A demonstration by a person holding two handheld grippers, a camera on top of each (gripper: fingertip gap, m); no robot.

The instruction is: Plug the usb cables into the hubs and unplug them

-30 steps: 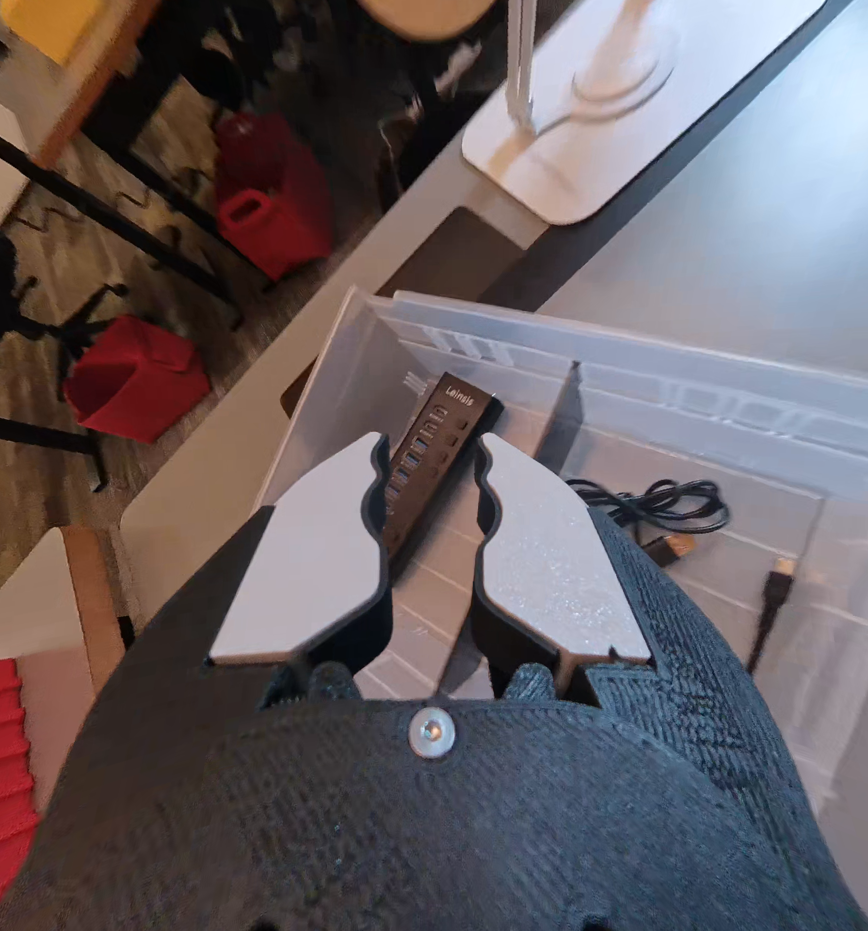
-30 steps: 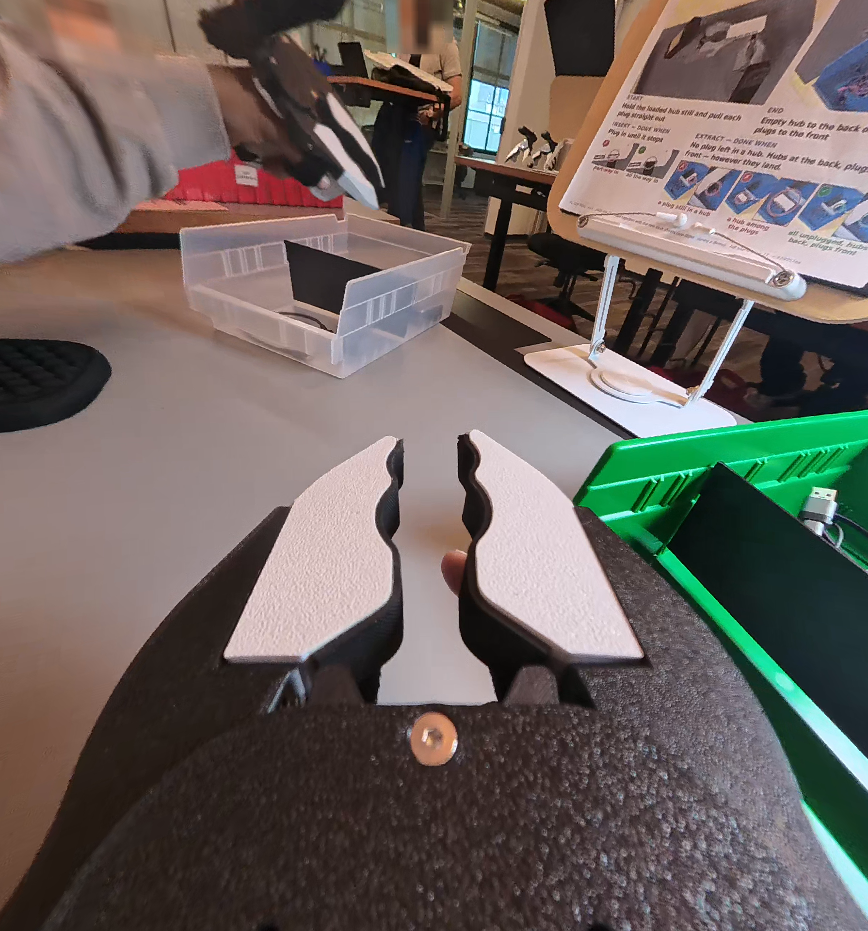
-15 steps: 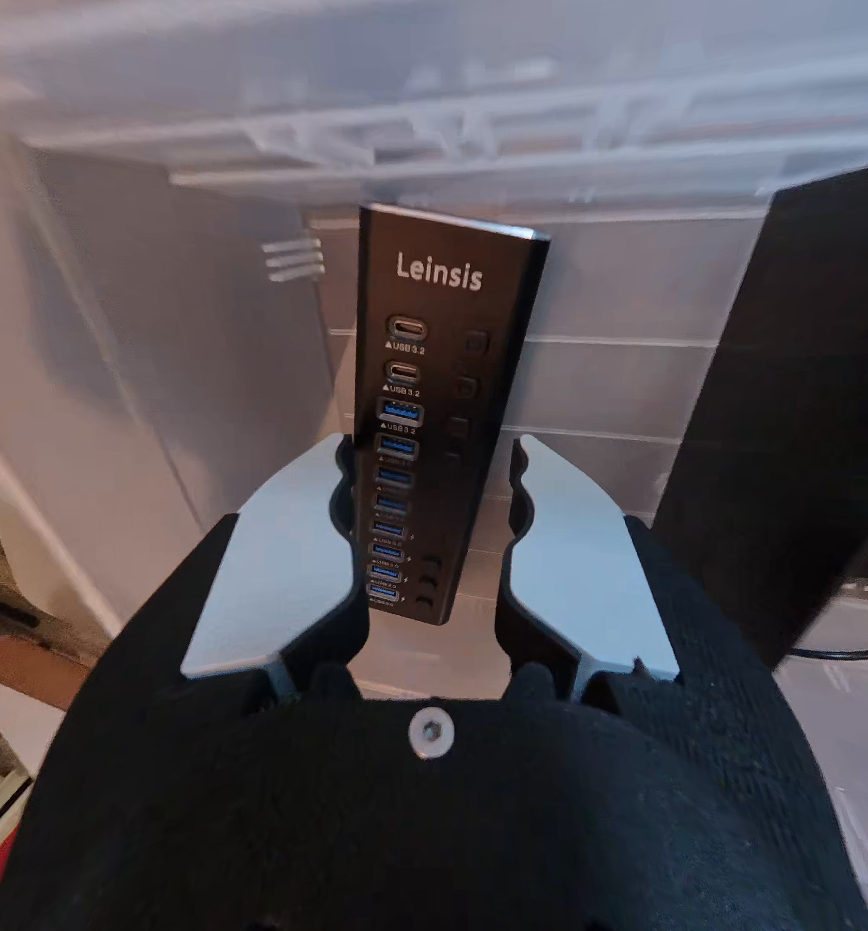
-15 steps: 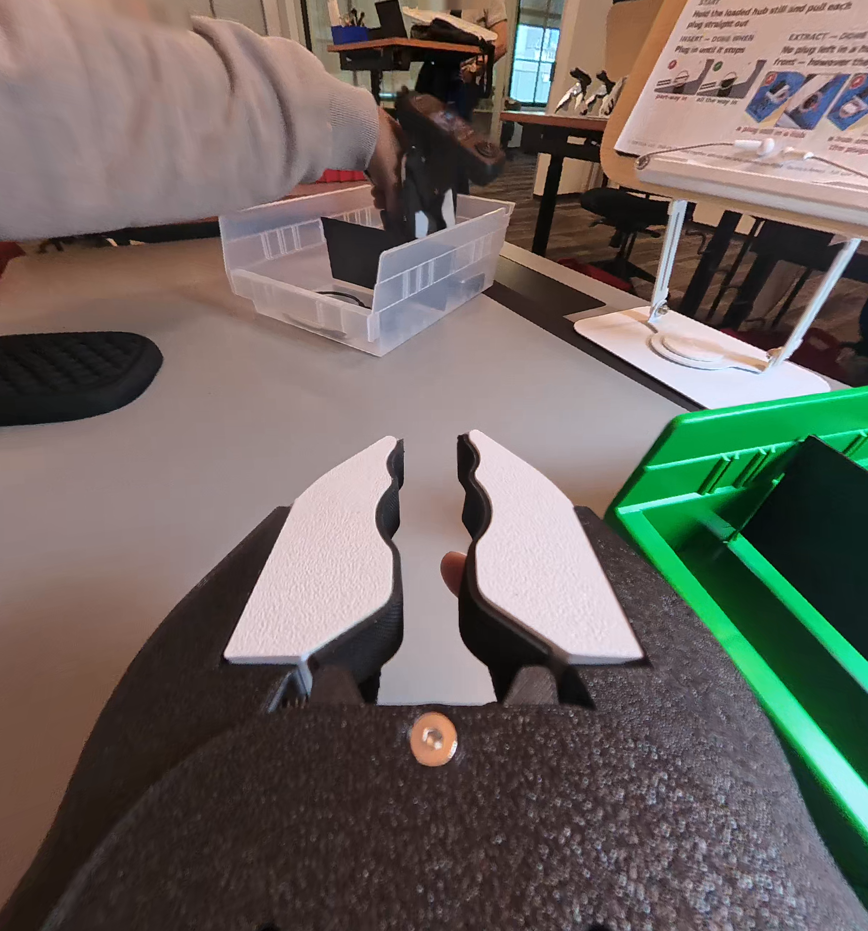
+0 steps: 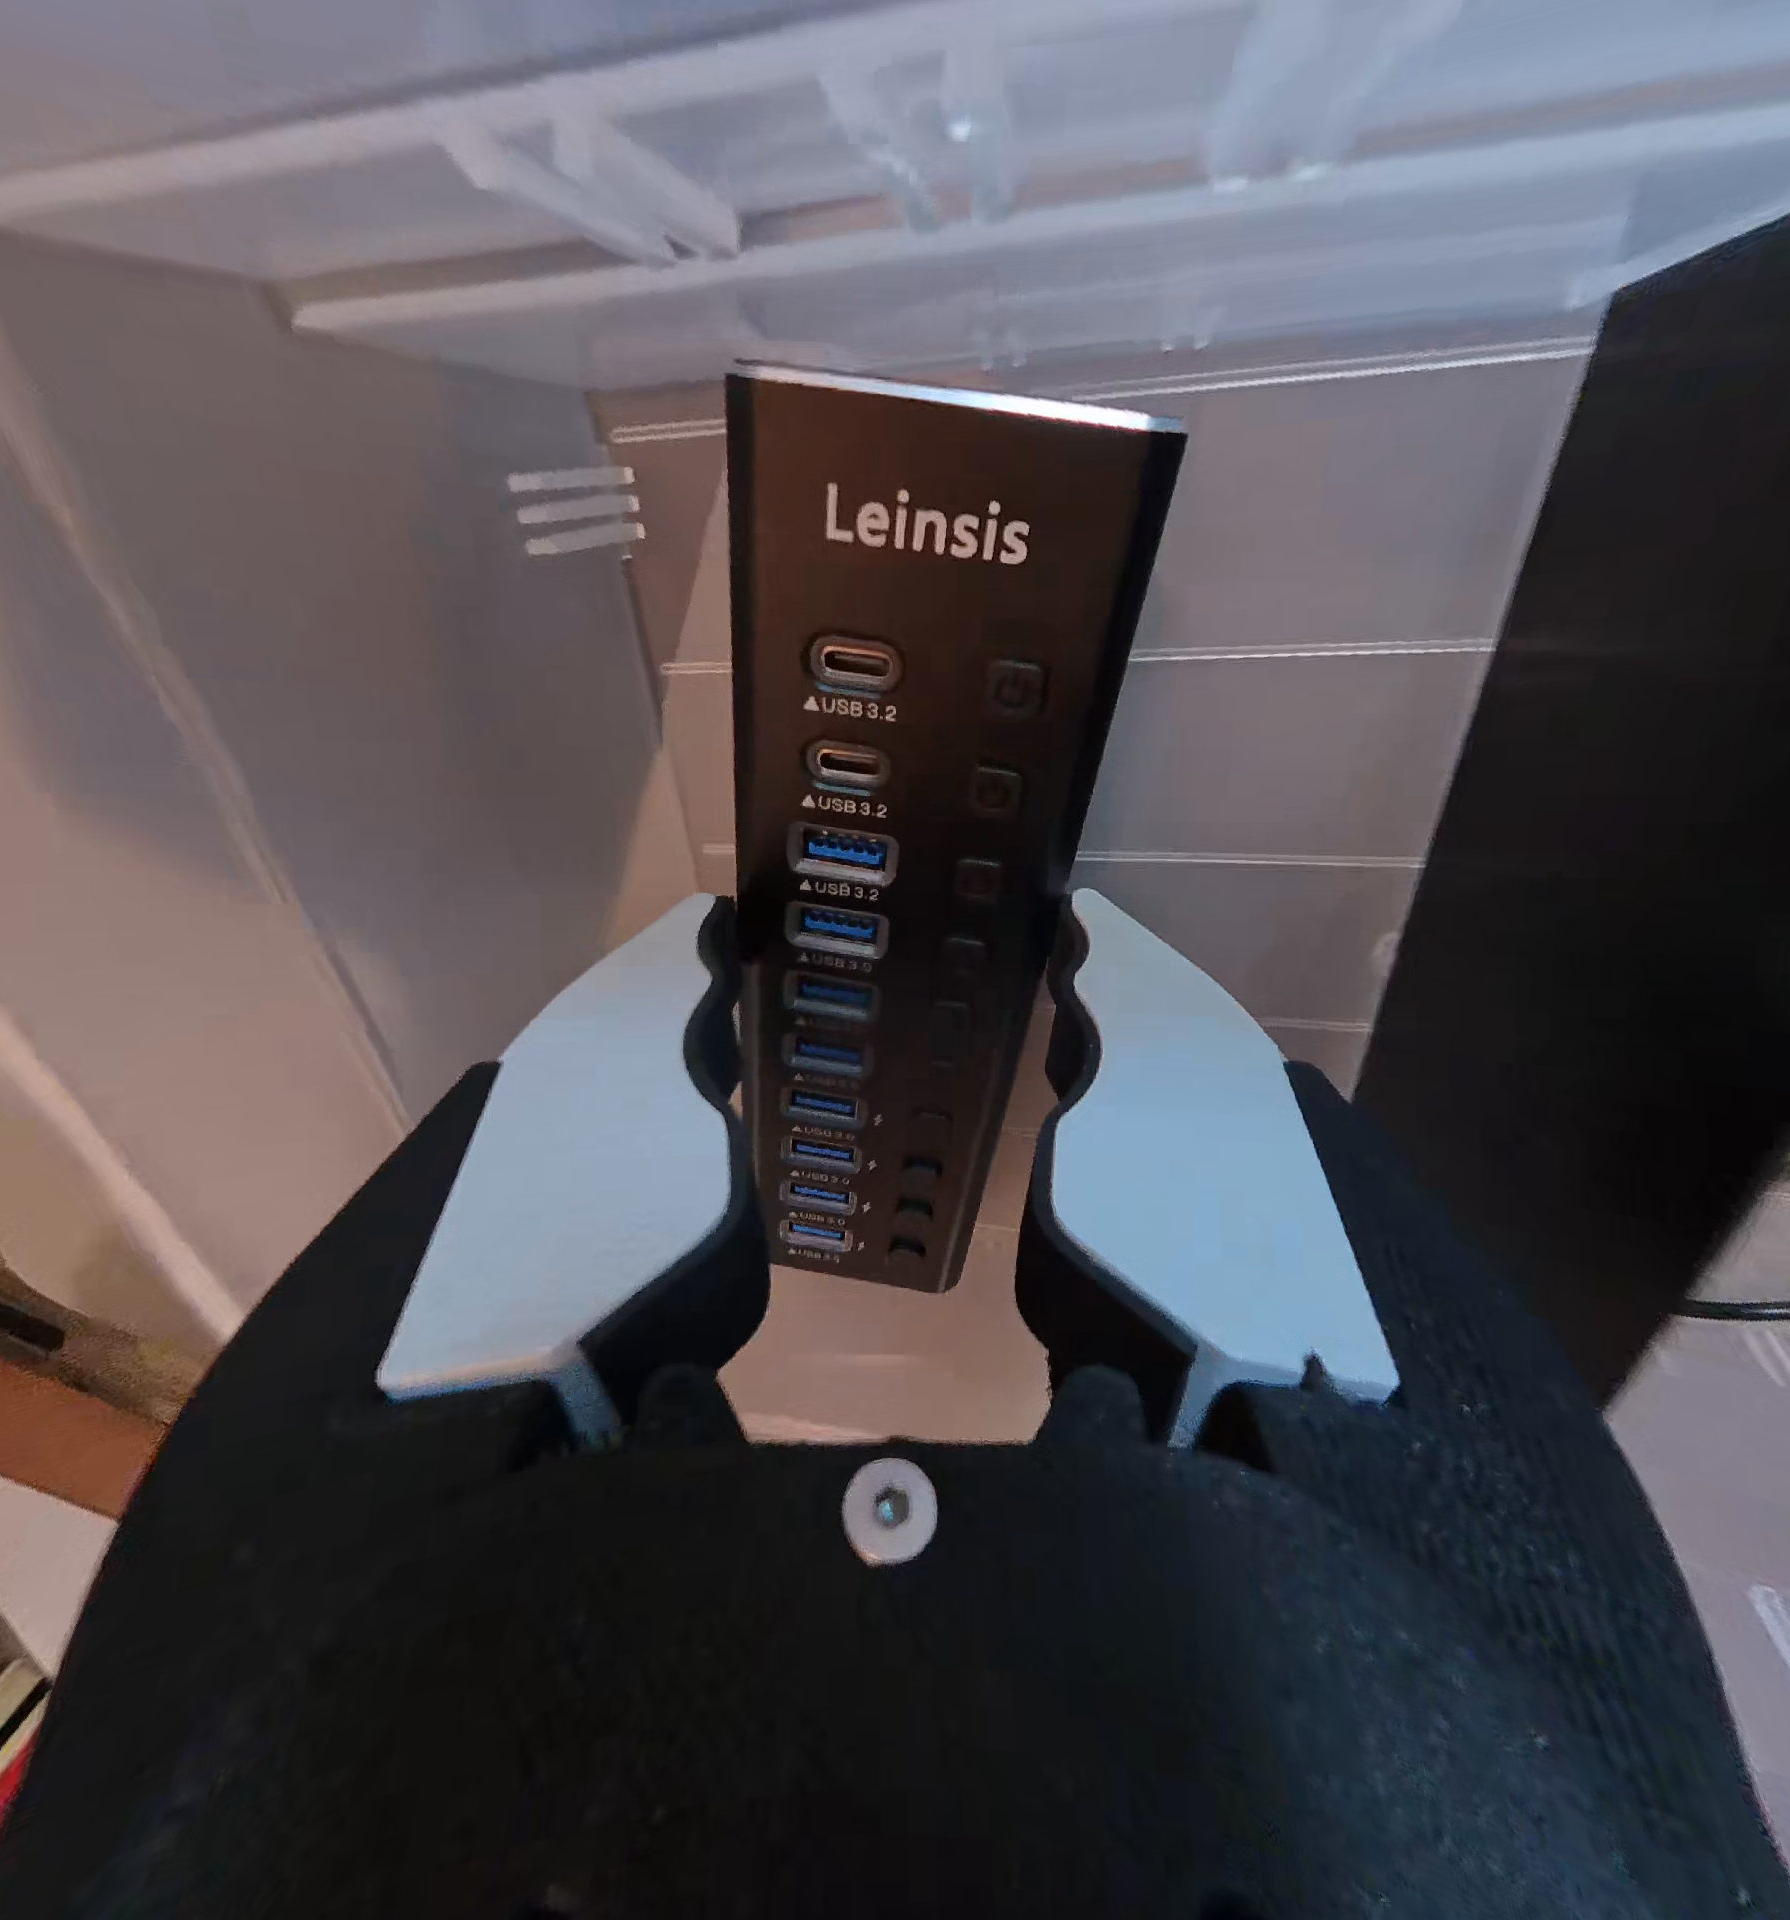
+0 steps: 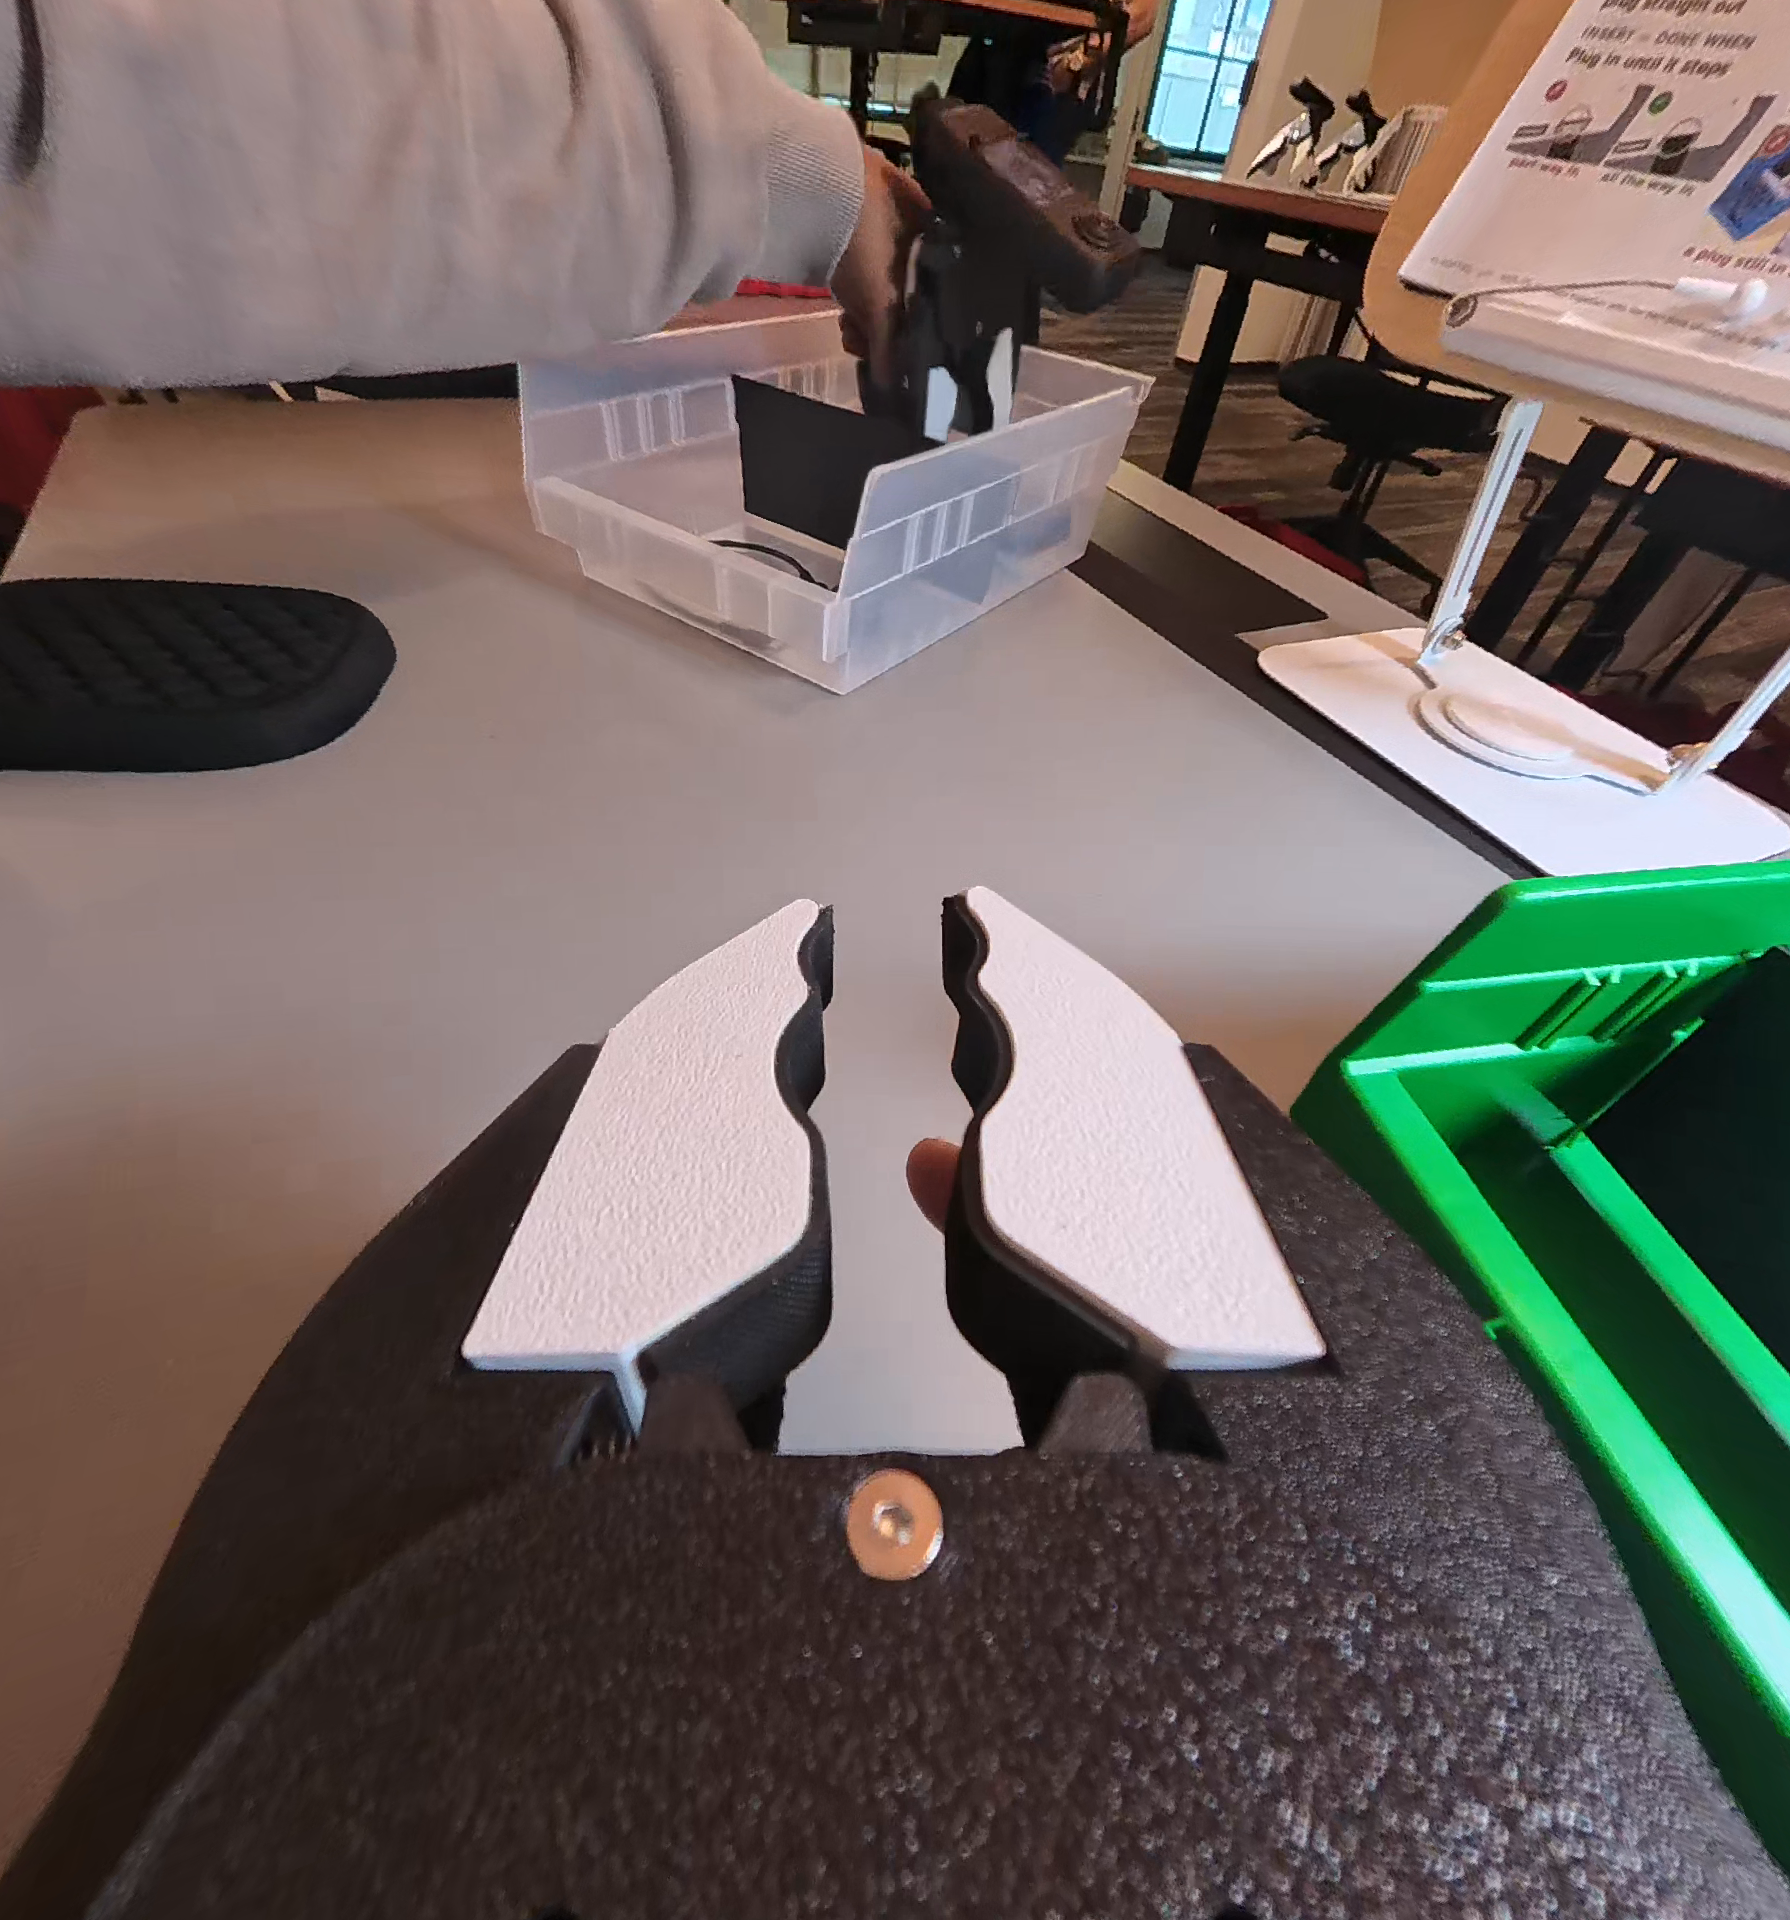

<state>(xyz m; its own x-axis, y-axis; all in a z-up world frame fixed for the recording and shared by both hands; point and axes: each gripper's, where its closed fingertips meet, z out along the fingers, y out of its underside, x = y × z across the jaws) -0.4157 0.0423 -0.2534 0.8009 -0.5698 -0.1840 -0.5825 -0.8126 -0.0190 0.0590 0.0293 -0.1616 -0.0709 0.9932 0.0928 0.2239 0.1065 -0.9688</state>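
One black USB hub [image 5: 932,810] lies inside the clear bin [image 5: 278,727], straight ahead of the left gripper [image 5: 891,935], its long axis running away from the gripper toward the bin's far wall. Its port face is turned up toward the camera: ten ports in a single column, two small oval ones farthest from the gripper and eight blue rectangular ones nearer, with a column of buttons beside them. The left gripper's two fingers [image 5: 600,1122] press against the hub's two long sides, clamped on its near half. One black divider [image 5: 1639,790] stands to the gripper's right, and a thin black cable [image 5: 1774,1307] shows just past its lower edge.

The right gripper [image 6: 886,909] hovers over the grey bench [image 6: 455,935], jaws parted with nothing between them. One green bin [image 6: 1473,1049] sits at its right, one black pad [image 6: 143,670] ahead to its left, and one white stand [image 6: 1535,748] ahead to its right.
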